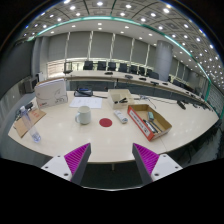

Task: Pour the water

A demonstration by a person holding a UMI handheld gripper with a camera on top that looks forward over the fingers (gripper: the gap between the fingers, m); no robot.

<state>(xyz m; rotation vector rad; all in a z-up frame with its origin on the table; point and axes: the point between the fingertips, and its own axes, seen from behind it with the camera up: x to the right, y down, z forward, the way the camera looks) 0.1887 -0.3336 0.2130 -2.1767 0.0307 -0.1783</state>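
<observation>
- Hovering above the near edge of a large pale table (60,135), the gripper (112,160) had its two fingers spread wide apart with nothing between them; the magenta pads (77,157) faced each other across the open gap.
- A white cup (83,116) stood on the table well beyond the fingers, toward the left of the middle.
- Just to the right of the cup lay a small round red thing (105,122), flat on the table top.
- An open cardboard box (148,121) sat toward the right side of the table, with red and white contents inside that could not be made out.
- A white carton (51,93) stood near the far left edge; dark markings showed on its face but no writing could be read.
- Another flat brown box (28,122) lay at the left edge, nearer than the carton.
- A smaller tan box (119,97) rested near the far edge, about the middle.
- Beyond the table ran rows of desks with dark monitors (108,67), under a ceiling dotted with round lights (100,16).
- No brand or label anywhere was legible.
</observation>
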